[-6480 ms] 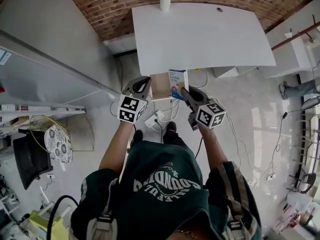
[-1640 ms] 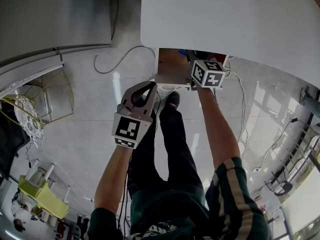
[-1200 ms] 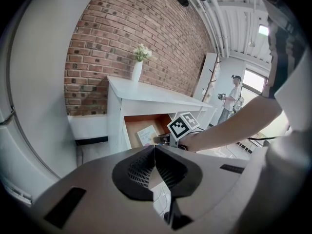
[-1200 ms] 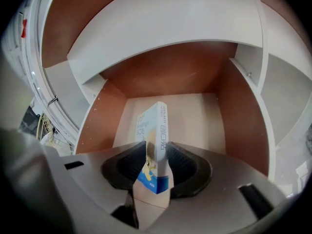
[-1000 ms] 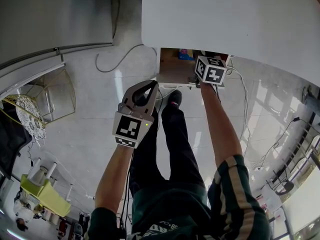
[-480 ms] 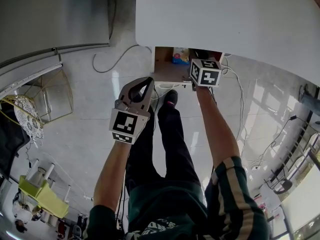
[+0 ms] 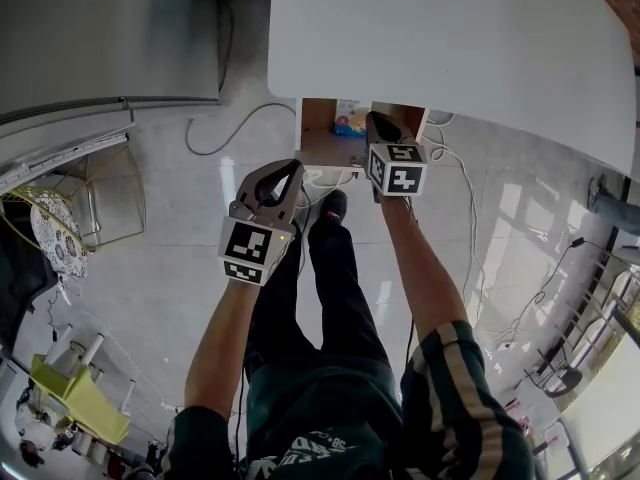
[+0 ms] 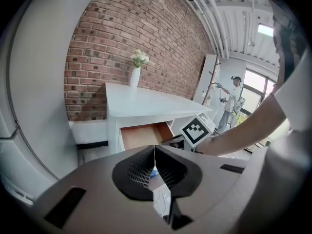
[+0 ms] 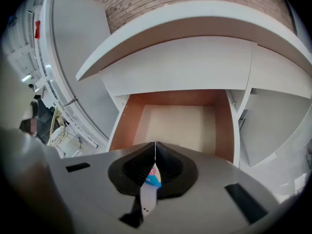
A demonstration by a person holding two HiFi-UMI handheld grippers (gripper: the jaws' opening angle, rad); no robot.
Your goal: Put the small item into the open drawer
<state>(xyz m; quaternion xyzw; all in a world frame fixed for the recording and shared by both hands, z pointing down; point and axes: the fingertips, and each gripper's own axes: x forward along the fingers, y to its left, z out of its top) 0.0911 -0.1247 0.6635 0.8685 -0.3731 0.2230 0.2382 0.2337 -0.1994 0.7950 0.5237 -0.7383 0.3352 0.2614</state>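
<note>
- Claws both clenched: right claw (image 9: 155, 143) has its tips pressed together with nothing pinched between them; left claw (image 8: 155, 147) is likewise closed and empty.
- Task item, a small blue, pink and white packet (image 7: 350, 120), lies inside the open wooden drawer (image 7: 322, 146), just left of the right claw's tip, ungripped.
- Right gripper view: packet shows through the gap beneath the closed tips; cream drawer floor stretches ahead of the claw.
- Overhead: flat white desk (image 7: 450, 38) overhangs the drawer, ahead of the right claw.
- Left claw hangs short of the drawer front, over pale floor (image 7: 170, 238).
</note>
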